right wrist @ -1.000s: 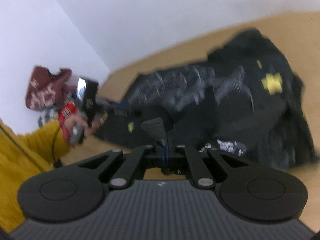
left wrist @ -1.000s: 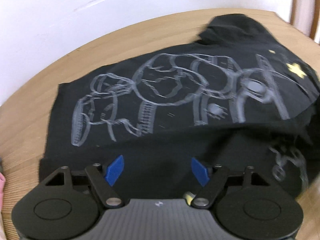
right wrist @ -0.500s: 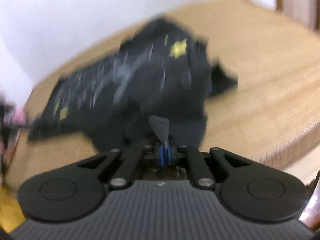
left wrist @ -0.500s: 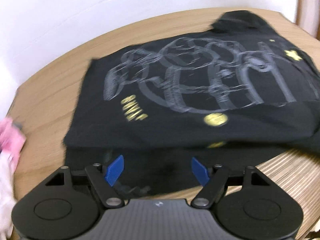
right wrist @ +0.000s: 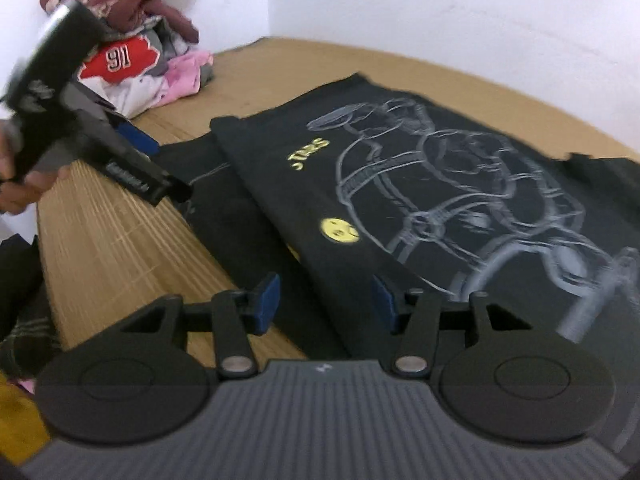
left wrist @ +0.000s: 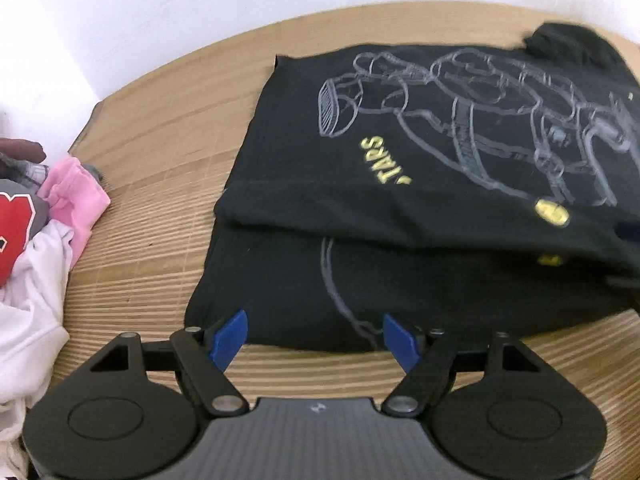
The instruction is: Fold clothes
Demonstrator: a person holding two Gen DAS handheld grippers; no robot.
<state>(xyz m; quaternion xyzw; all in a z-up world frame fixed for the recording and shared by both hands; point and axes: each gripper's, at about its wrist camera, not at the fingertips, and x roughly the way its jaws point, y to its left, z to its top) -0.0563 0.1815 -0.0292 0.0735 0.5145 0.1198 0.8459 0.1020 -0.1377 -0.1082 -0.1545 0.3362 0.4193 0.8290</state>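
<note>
Left wrist view shows the black T-shirt folded flat on the desk just ahead of the empty, wide-open left gripper jaws, while the right gripper jaws are opening, empty, over its near edge; soft, light and limp, it is best pinched at a doubled edge or corner.
</note>
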